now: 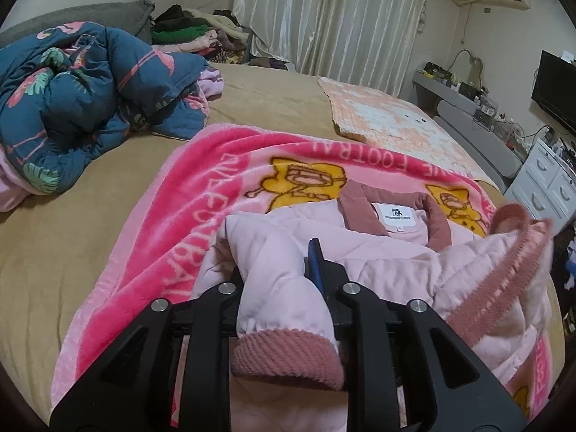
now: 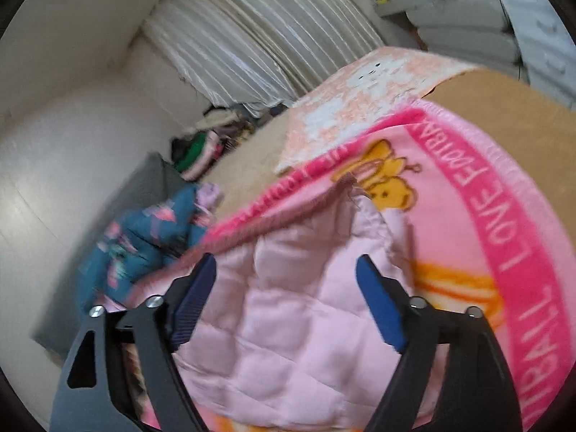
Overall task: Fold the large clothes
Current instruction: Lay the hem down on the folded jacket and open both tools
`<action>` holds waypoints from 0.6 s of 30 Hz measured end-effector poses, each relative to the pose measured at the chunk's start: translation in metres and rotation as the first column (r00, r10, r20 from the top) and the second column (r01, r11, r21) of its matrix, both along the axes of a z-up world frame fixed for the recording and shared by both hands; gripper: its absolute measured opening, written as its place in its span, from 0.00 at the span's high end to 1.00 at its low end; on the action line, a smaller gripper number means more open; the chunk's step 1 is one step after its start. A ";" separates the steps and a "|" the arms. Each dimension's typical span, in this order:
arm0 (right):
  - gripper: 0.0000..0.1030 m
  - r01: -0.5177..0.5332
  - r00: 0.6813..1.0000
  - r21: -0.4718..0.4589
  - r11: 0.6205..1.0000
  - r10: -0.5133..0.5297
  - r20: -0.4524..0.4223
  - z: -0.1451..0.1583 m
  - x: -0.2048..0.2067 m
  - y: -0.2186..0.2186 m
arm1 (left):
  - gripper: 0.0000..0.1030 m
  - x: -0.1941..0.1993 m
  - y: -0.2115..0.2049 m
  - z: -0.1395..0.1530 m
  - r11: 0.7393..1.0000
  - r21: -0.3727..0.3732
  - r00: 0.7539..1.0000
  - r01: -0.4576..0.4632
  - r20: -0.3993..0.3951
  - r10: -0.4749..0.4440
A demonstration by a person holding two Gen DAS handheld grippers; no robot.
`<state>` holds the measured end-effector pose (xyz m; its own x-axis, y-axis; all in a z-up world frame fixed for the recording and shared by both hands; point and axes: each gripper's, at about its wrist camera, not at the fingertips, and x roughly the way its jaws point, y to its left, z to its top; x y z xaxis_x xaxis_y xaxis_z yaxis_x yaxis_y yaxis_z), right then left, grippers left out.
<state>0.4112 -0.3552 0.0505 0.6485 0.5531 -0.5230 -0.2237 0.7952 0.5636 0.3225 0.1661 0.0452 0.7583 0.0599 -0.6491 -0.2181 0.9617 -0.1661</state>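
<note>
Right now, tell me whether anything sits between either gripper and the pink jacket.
Nothing visible does. The left gripper is already clamped on the pink jacket at its sleeve. The right gripper stands open with quilted jacket fabric directly between its fingers.

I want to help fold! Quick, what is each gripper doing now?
Left gripper: closed on the sleeve of the pale pink quilted jacket.
Right gripper: open, jacket fabric between its fingers, not gripped.

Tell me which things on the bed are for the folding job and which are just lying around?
For the job:
- pink padded jacket
- left hand-held gripper, clamped on its sleeve
- right hand-held gripper, open over it

Just lying around:
- pink cartoon blanket under the jacket
- blue flowered quilt
- clothes pile
- peach blanket
</note>
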 end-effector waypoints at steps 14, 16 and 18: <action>0.11 -0.024 0.999 -0.421 0.907 0.001 -0.054 -0.067 -0.008 0.052 | 0.22 -0.015 -0.009 0.027 0.997 -0.066 0.997 0.041 0.061 -0.037; 0.11 -0.024 0.999 -0.405 0.914 0.004 -0.049 -0.063 -0.011 0.048 | 0.12 -0.023 -0.012 0.040 0.997 -0.063 0.994 0.047 0.097 -0.041; 0.11 -0.030 0.999 -0.402 0.915 0.012 -0.046 -0.060 -0.013 0.046 | 0.09 -0.033 -0.016 0.055 0.999 -0.025 0.988 0.045 0.149 -0.041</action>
<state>0.3981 -0.3091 -0.0093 0.6120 0.3037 -0.7302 -0.2263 0.9520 0.2063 0.2893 0.1501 0.0998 0.8480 0.0080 -0.5300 -0.1473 0.9641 -0.2211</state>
